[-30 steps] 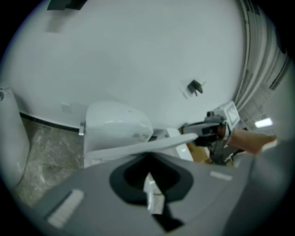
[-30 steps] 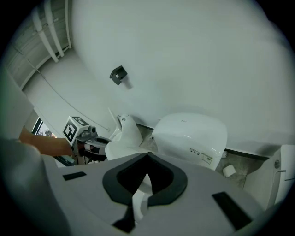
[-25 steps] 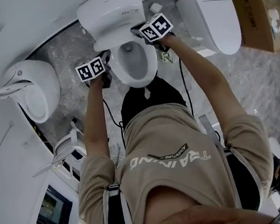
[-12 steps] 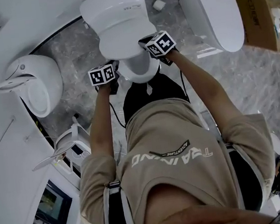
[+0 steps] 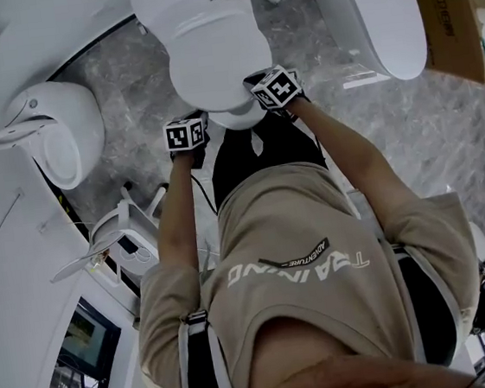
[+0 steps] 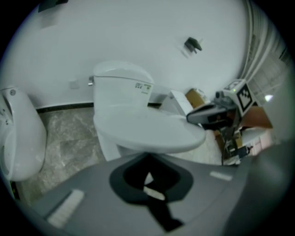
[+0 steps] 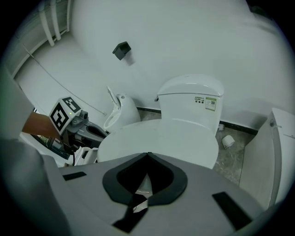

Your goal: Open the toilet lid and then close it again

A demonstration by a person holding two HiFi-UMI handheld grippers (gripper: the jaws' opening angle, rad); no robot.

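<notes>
Head view: the toilet lid (image 5: 210, 58) lies down over the bowl at the top of the picture, with its rounded front edge towards the person. The left gripper (image 5: 196, 129) sits just beside the front left of that edge. The right gripper (image 5: 266, 96) sits at the front right and overlaps the rim. The view does not show whether either one touches the lid.

Left gripper view: the jaws of the left gripper (image 6: 148, 156) are pressed together with nothing between them. The lid (image 6: 152, 131) lies nearly flat just ahead of the jaw tips and slightly above them, in front of the tank (image 6: 122, 85). The right gripper (image 6: 216, 113) reaches in at the lid's far side.

Right gripper view: the jaws of the right gripper (image 7: 147, 155) are also pressed together and hold nothing. Their tips point at the lid's (image 7: 166, 138) near rim, very close to it. The left gripper (image 7: 76, 124) shows beyond the lid's left edge.
</notes>
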